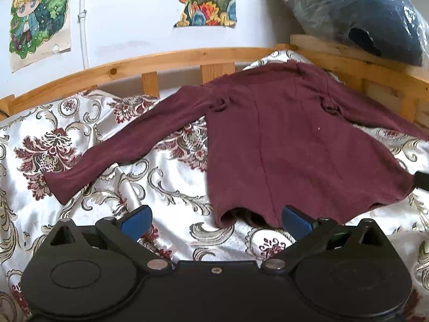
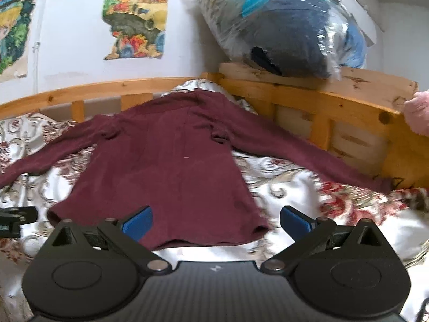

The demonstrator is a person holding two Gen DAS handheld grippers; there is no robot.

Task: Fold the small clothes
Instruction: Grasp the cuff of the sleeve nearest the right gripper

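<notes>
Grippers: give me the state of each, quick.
Left gripper: open, holding nothing, at the maroon top's hem.
Right gripper: open, holding nothing.

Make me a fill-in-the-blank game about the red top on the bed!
1. The maroon top lies spread out with both ____ stretched to the sides.
2. It rests on a flowery bedspread inside a ____ bed frame.
3. The left gripper and the right gripper are both ____ and hold nothing.
4. A plastic-wrapped bundle sits ____ the frame's corner.

Missing words: sleeves; wooden; open; on
</notes>
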